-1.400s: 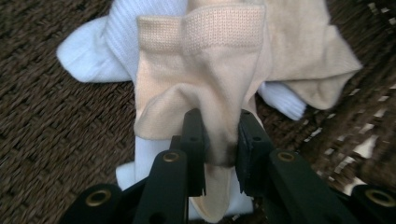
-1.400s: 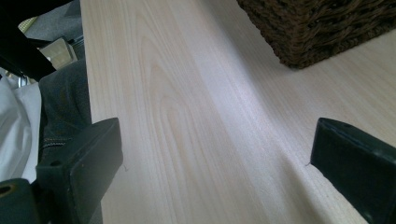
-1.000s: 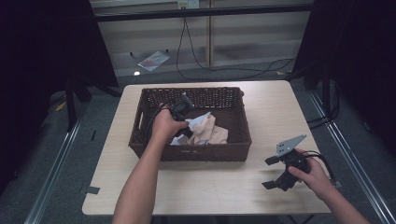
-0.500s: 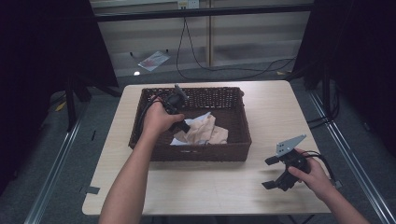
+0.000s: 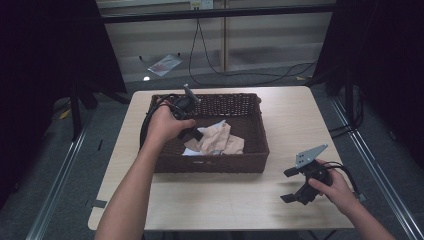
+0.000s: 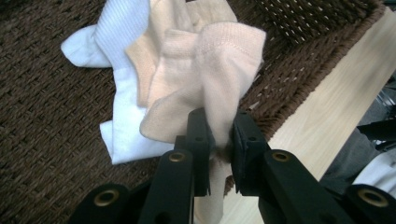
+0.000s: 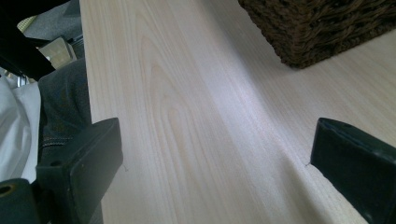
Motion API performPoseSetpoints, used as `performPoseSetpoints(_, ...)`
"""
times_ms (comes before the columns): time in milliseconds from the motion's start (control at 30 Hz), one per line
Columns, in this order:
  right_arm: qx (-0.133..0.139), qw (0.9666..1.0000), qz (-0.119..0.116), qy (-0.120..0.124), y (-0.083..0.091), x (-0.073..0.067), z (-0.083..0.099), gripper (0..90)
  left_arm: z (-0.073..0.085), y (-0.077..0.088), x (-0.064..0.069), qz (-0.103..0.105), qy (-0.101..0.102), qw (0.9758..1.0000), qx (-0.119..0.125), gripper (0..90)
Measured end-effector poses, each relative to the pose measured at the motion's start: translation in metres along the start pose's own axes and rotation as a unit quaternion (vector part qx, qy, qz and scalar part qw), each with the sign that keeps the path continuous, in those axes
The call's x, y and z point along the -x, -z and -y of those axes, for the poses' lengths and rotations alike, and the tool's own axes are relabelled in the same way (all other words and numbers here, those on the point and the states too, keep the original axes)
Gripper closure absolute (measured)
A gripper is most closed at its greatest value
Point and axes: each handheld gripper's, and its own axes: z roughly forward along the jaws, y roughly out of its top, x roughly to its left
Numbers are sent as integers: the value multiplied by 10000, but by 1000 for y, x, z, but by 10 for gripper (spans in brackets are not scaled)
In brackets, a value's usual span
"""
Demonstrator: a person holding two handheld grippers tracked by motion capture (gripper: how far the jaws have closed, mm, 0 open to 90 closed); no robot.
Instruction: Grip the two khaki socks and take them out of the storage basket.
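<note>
So my left gripper (image 6: pixel 219 140) is pinching the peach sock (image 6: pixel 219 60) to lift it from the basket (image 5: pixel 260 145); right gripper (image 5: pixel 300 186) rests wide open, out of the way.

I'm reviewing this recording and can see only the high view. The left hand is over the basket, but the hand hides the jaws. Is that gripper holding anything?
Observer: Yes. In the left gripper view, the left gripper is closed on a peach sock, pinching a fold of it.
Operator: Are all the socks peach?
Observer: No. A white sock lies partly under the peach ones on the basket floor.
Operator: And the right gripper?
Observer: The right gripper has its jaws wide apart over bare table, holding nothing.
</note>
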Motion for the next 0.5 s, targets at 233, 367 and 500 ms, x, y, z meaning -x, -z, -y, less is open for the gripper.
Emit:
performPoseSetpoints(233,-19,10000,-4,1,-1,0,0,16,0,9,7,11,-42,10000,-9,795)
performPoseSetpoints(367,-9,10000,-2,-3,0,0,0,16,-1,10,12,23,-98,9999,-32,794)
performPoseSetpoints(500,-28,10000,17,-3,0,0,0,16,-1,11,17,68,-165,9998,-16,794)
